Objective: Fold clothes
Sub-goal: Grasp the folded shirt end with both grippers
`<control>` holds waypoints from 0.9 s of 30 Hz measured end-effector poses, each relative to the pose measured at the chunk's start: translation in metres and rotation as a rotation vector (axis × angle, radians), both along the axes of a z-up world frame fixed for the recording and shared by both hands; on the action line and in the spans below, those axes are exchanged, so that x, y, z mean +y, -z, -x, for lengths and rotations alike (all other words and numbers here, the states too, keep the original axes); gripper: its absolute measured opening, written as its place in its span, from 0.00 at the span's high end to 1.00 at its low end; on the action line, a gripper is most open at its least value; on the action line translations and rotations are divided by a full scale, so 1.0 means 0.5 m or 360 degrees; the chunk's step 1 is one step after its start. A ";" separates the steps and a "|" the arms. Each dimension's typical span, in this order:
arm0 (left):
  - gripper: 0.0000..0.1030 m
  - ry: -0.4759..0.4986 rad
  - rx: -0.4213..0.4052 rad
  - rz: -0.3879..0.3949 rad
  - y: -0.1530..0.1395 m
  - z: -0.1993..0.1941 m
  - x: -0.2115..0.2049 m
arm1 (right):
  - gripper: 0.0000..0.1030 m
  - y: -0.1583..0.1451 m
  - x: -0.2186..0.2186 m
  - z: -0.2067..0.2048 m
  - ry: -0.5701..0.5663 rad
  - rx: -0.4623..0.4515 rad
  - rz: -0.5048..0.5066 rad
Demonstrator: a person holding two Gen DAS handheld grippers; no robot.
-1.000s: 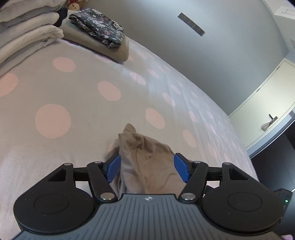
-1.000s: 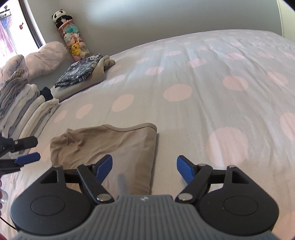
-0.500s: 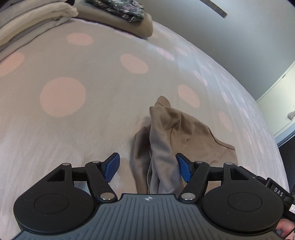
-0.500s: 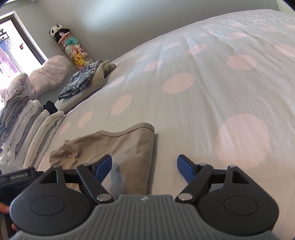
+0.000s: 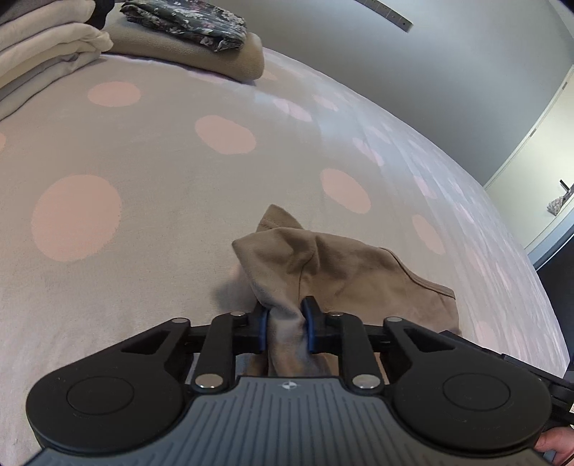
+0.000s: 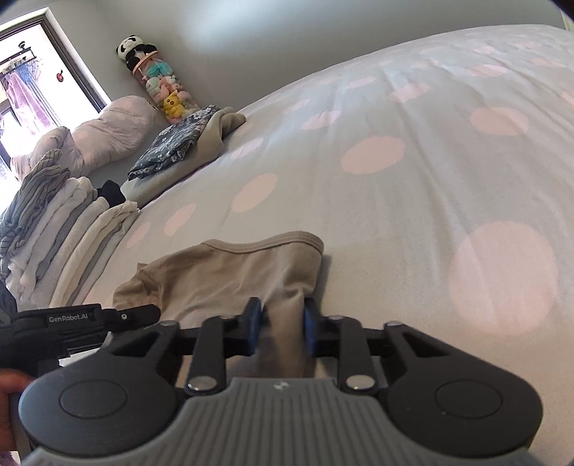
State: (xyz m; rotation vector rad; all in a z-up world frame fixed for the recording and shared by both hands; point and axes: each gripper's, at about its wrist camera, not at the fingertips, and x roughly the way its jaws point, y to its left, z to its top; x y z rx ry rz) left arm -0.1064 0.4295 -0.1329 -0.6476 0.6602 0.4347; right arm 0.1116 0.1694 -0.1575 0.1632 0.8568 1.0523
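The left wrist view shows the left hand-held gripper (image 5: 286, 328) with its blue pads clamped on a bunched fold of the tan garment (image 5: 344, 272); its jaws have just been closing and the cloth is squeezed between them. The garment lies on the bed (image 5: 179, 215), which has a grey cover with pink dots, and the gripped part rises a little from the cover while the rest spreads to the right. At the far edge of the bed there is a floral cloth (image 5: 186, 18) on top of a folded beige piece (image 5: 222, 57), and a stack of pale folded clothes (image 5: 43, 46) is beside it at the left. In the right wrist view the right hand-held gripper (image 6: 283, 328) is also clamped on the garment (image 6: 229, 272), near its right edge; these jaws too have just been closing on the cloth. The ribbed hem (image 6: 262, 242) lies flat on the far side. The left gripper (image 6: 71, 322) is seen at the left, at the other end of the garment, with a bit of a hand (image 6: 10, 387) below it. Far behind, soft toys (image 6: 161, 86) stand in the corner by the wall.
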 end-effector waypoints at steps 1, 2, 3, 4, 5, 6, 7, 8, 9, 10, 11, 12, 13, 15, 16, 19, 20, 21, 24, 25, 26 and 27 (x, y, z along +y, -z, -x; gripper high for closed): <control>0.87 0.0008 0.0006 -0.0022 -0.003 -0.004 -0.005 | 0.84 0.000 -0.001 0.001 -0.0001 0.0000 -0.0010; 0.87 0.0016 0.0012 -0.0046 -0.007 -0.007 -0.010 | 0.84 0.000 -0.003 0.001 -0.0003 -0.0001 -0.0019; 0.88 0.0036 0.0024 -0.0090 -0.013 -0.012 -0.018 | 0.85 0.001 -0.004 0.001 0.0003 -0.0002 -0.0021; 0.88 0.0066 0.0026 -0.0142 -0.019 -0.015 -0.028 | 0.85 0.001 -0.005 0.001 0.0010 -0.0002 -0.0022; 0.88 0.0096 0.0028 -0.0193 -0.026 -0.019 -0.037 | 0.85 0.003 -0.004 0.000 0.0009 0.0003 -0.0018; 0.89 0.0121 0.0019 -0.0217 -0.030 -0.020 -0.044 | 0.85 0.003 -0.003 0.001 0.0010 0.0003 -0.0015; 0.89 0.0145 0.0011 -0.0241 -0.034 -0.021 -0.051 | 0.85 0.002 -0.003 0.002 0.0010 0.0000 -0.0015; 0.89 0.0163 0.0010 -0.0263 -0.036 -0.023 -0.055 | 0.85 0.002 -0.002 0.003 0.0010 -0.0005 -0.0011; 0.89 0.0181 0.0010 -0.0285 -0.038 -0.025 -0.060 | 0.85 0.002 -0.001 0.003 0.0009 -0.0010 -0.0008; 0.89 0.0193 0.0022 -0.0315 -0.039 -0.027 -0.064 | 0.84 0.002 0.000 0.003 0.0010 -0.0011 -0.0005; 0.89 0.0206 0.0034 -0.0344 -0.041 -0.028 -0.069 | 0.84 0.002 0.000 0.003 0.0008 -0.0012 -0.0005; 0.89 0.0205 0.0038 -0.0350 -0.041 -0.028 -0.069 | 0.84 0.003 0.000 0.003 0.0007 -0.0012 -0.0004; 0.89 0.0205 0.0042 -0.0356 -0.041 -0.028 -0.070 | 0.84 0.003 0.000 0.002 0.0006 -0.0013 -0.0004; 0.88 0.0177 0.0069 -0.0348 -0.039 -0.028 -0.065 | 0.84 0.003 -0.001 0.002 0.0005 -0.0012 -0.0005; 0.87 0.0147 0.0087 -0.0317 -0.035 -0.025 -0.058 | 0.84 0.003 -0.002 0.001 0.0004 -0.0011 -0.0006; 0.79 0.0063 0.0129 -0.0222 -0.026 -0.016 -0.038 | 0.82 0.004 -0.003 -0.002 0.0006 0.0003 -0.0015; 0.72 0.0040 0.0135 -0.0191 -0.025 -0.013 -0.032 | 0.81 0.004 -0.004 -0.003 0.0006 0.0008 -0.0018; 0.63 0.0026 0.0145 -0.0163 -0.023 -0.009 -0.027 | 0.79 0.004 -0.005 -0.005 0.0008 0.0020 -0.0024; 0.55 -0.0002 0.0140 -0.0063 -0.016 0.000 -0.015 | 0.75 0.005 -0.008 -0.009 0.0023 0.0053 -0.0029; 0.54 -0.0003 0.0133 -0.0033 -0.013 0.003 -0.012 | 0.74 0.005 -0.009 -0.010 0.0029 0.0064 -0.0031; 0.53 0.0002 0.0134 -0.0035 -0.011 0.002 -0.014 | 0.74 0.005 -0.010 -0.011 0.0035 0.0075 -0.0032; 0.53 0.0007 0.0136 -0.0037 -0.010 0.001 -0.016 | 0.73 0.006 -0.009 -0.010 0.0035 0.0075 -0.0026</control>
